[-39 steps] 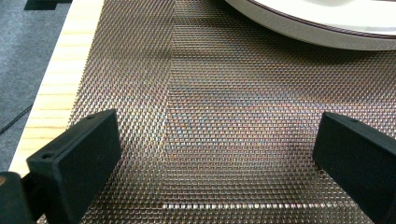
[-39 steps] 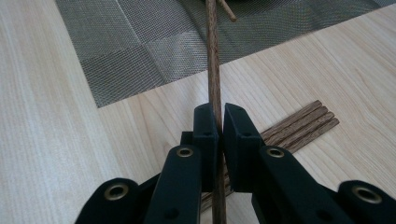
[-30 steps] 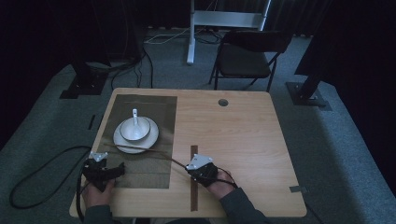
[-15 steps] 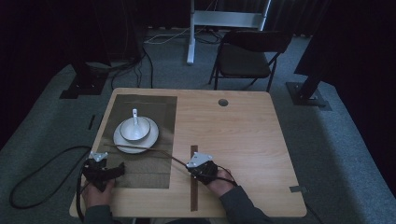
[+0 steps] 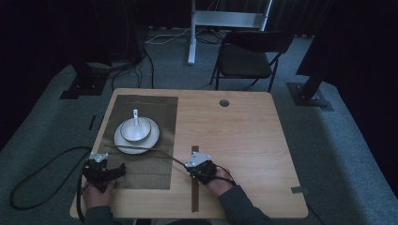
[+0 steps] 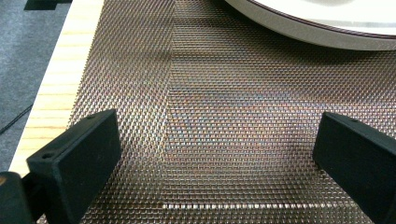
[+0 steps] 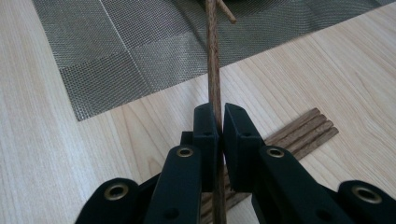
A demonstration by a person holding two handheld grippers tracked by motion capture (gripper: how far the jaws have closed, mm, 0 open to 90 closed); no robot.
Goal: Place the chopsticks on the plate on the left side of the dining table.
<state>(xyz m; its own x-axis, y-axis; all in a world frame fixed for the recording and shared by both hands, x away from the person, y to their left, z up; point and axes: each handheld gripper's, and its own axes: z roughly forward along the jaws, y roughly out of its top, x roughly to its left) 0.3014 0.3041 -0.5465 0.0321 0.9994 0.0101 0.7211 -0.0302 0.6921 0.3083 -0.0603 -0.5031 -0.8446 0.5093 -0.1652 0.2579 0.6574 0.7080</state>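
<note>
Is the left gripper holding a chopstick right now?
No, in the left gripper view the left gripper has its fingers spread wide over the woven placemat, with nothing between them.

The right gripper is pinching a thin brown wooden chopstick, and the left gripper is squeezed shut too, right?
Not quite. The right gripper does pinch the thin brown wooden chopstick, but the left gripper is open: in the left gripper view its jaws stand wide apart over the woven metallic placemat.

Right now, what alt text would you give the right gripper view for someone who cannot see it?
The right tool pinches a thin wooden chopstick that runs forward over a grey woven placemat. More chopsticks lie side by side on the pale wooden table just behind the tool.
</note>
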